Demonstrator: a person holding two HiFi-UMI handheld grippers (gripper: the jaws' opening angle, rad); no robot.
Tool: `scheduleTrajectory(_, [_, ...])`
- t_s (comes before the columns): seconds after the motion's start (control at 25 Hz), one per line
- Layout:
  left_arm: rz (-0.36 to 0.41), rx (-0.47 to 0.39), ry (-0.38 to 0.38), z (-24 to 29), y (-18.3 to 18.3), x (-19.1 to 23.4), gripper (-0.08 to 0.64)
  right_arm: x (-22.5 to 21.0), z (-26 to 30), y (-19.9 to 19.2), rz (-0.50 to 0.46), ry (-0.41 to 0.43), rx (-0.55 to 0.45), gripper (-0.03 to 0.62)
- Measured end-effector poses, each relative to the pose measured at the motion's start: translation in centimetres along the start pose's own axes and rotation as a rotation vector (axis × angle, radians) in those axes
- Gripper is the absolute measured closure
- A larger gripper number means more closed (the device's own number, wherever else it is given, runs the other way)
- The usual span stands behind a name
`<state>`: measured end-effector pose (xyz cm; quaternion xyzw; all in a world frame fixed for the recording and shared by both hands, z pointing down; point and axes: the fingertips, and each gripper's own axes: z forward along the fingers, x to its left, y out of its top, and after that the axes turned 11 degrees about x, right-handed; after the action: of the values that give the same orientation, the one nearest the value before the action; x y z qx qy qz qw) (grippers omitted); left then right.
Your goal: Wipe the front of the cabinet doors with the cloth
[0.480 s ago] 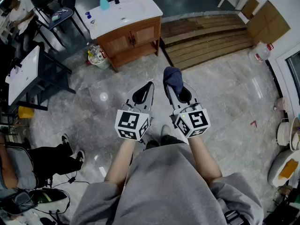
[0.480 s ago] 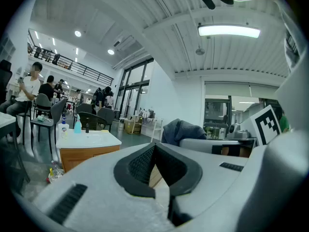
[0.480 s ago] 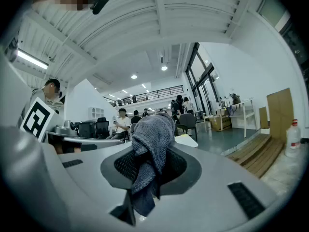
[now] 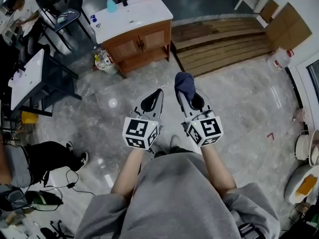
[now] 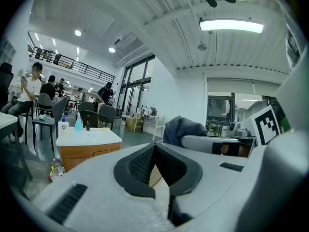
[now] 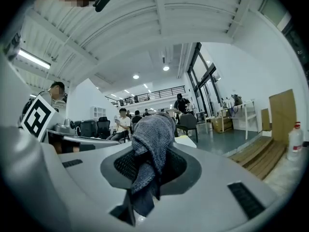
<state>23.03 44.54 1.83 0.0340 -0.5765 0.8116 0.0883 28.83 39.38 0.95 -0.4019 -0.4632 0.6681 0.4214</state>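
right claw grips cloth above floor

The dark blue-grey cloth, bunched, is pinched in the right gripper, well apart from the cabinet. The two brown wooden cabinet doors stand closed on its front.

The right tongs are clamped on a dark grey-blue cloth, which bunches up in a rounded wad above the black pads and trails down in a narrow fold between them. At the right edge of the frame a cardboard sheet leans on the white wall, with a white bottle below it and wooden planks on the floor. A seated person shows at mid-frame, left of the cloth.
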Motion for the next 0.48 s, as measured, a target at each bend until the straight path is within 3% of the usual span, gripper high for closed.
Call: scheduleTrajectory(0.48, [0.010, 0.022, 0.061, 3.3, 0.3, -1.7, 0.552, -4.9, -0.5, 0.3, 0.036, 0.050, -0.049, 0.499])
